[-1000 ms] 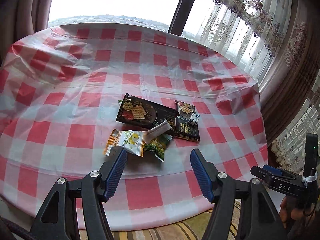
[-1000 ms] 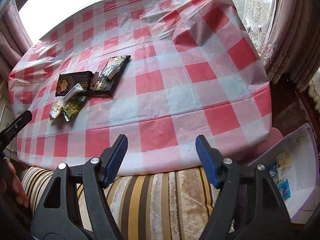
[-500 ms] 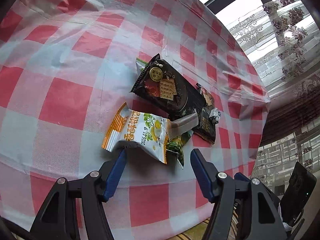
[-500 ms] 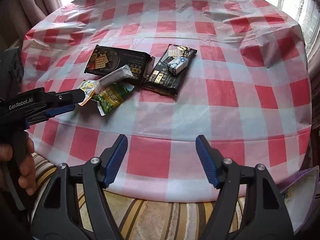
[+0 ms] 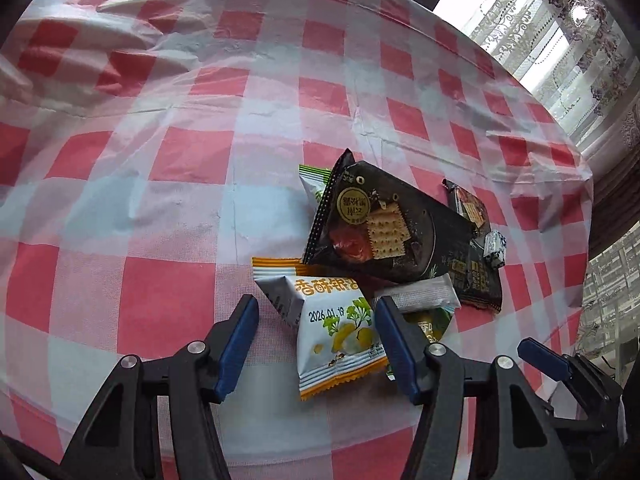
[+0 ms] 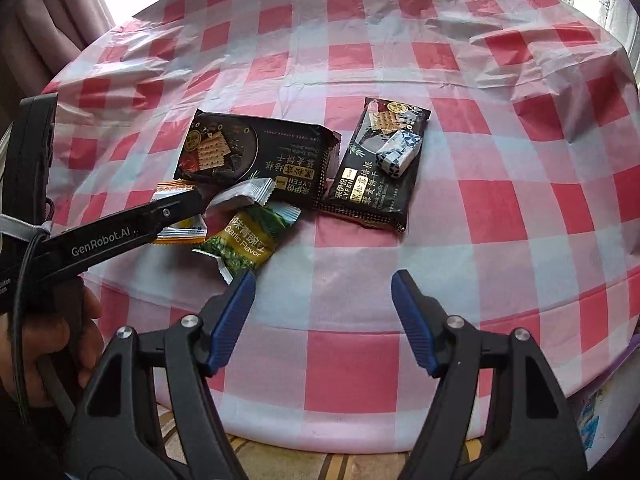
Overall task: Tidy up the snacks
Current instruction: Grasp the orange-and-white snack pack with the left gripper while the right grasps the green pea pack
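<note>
A pile of snack packets lies on the red-and-white checked tablecloth (image 5: 168,160). My left gripper (image 5: 316,332) is open, its jaws standing on either side of a white-and-orange packet (image 5: 336,332); it also shows in the right wrist view (image 6: 176,206). A large black cracker pack (image 5: 384,228) lies behind it, with a grey-white sachet (image 5: 420,296) and a green garlic-flavor packet (image 6: 248,240) beside it. A second black cracker pack (image 6: 376,164) carries a small blue-and-white candy (image 6: 400,150). My right gripper (image 6: 320,312) is open and empty, near the table's front edge.
The tablecloth (image 6: 500,216) hangs over the rounded table edge above a striped cushion (image 6: 304,456). Window and lace curtains (image 5: 560,32) stand behind the table. A white box with small packets (image 6: 592,412) sits low at the right.
My left gripper has moved forward and down, so the white-and-orange packet now lies between its open jaws. My right gripper has swung left and closer to the snack pile.
</note>
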Available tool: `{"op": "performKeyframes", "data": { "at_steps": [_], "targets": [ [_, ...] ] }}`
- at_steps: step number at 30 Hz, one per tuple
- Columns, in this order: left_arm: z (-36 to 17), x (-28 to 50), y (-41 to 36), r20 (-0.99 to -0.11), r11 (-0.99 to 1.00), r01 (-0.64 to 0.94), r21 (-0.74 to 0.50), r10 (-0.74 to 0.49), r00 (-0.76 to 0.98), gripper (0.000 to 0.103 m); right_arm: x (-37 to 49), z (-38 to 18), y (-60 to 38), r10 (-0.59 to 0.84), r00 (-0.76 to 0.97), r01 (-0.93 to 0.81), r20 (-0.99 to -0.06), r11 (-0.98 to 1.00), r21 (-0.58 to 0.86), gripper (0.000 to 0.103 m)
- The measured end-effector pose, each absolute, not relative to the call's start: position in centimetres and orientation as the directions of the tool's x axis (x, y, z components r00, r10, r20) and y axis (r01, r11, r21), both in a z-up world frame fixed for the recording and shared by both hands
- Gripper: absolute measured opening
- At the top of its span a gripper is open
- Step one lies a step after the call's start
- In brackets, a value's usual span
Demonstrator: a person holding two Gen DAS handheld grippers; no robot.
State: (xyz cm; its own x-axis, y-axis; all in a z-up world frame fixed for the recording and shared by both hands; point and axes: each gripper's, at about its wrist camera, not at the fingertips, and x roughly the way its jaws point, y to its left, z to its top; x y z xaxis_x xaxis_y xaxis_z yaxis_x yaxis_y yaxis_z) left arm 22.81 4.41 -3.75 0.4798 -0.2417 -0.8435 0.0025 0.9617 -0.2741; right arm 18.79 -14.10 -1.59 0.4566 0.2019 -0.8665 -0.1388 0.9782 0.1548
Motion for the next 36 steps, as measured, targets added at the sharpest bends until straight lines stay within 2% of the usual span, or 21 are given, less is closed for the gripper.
{"op": "performKeyframes", "data": {
  "at_steps": [4,13,19,21,23,26,36],
  "targets": [
    [-3.9,22.4,2.9,-0.862,0.990,0.044,-0.133,-0.138,0.487,0.053,19.9,-1.8,-13.8,0.212,0.462,-0.089,-0.861,0.977,0.193,0.073],
    [-3.7,20.3,7.1,-0.846,0.968,-0.109,-0.227,-0.141,0.514,0.046,21.2,-2.6,-10.0,0.209,0.434,-0.130,-0.876,0.977,0.169,0.073],
    [-3.3,19.3,8.1,-0.830,0.957,-0.133,-0.257,-0.148,0.538,0.045,22.7,-4.1,-8.4,0.182,0.406,-0.118,-0.895,0.982,0.146,0.073],
    [-3.1,19.1,8.0,-0.824,0.957,-0.128,-0.260,-0.150,0.547,0.045,22.7,-4.1,-8.1,0.155,0.421,-0.125,-0.894,0.986,0.112,0.068],
    [-2.9,19.0,7.9,-0.818,0.956,-0.121,-0.267,-0.159,0.553,0.045,22.4,-3.9,-8.0,0.146,0.430,-0.140,-0.891,0.986,0.094,0.049],
    [-2.6,18.6,7.9,-0.811,0.952,-0.116,-0.285,-0.175,0.558,0.045,21.8,-3.9,-8.4,0.170,0.428,-0.161,-0.887,0.981,0.110,0.042],
    [-1.9,17.2,7.0,-0.807,0.943,-0.111,-0.313,-0.203,0.555,0.044,19.2,-3.4,-11.0,0.197,0.406,-0.168,-0.893,0.976,0.139,0.037]
  ]
}}
